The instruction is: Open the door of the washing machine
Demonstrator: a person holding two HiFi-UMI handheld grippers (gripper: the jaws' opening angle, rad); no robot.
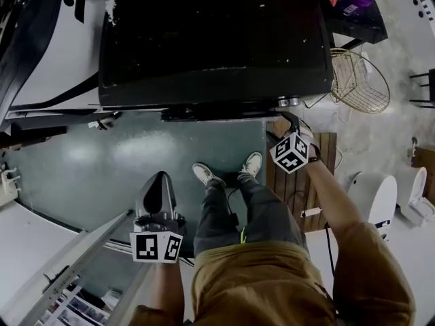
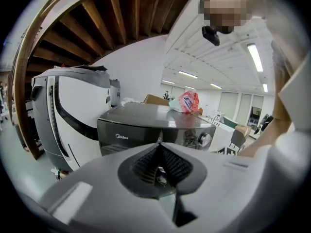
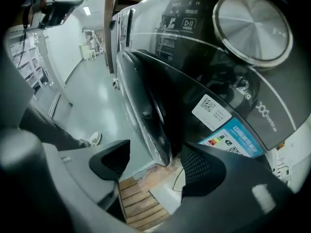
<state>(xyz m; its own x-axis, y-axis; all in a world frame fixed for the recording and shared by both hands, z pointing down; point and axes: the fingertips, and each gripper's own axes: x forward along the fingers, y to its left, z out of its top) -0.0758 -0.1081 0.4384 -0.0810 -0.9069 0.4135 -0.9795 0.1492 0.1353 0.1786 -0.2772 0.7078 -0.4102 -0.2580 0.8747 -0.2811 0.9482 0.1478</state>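
I'm holding my right gripper at the washing machine front, jaws apart astride the door rim without pinching it, while my left gripper is hanging clenched, empty, well back from that machine.

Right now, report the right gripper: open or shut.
Open: the right gripper has jaws apart around the door edge, neither pad touching it.

One washing machine, two grippers, two white shoes, one gold wire basket.

Mustard top, dark trousers, white sneakers; grey left hand-held gripper.
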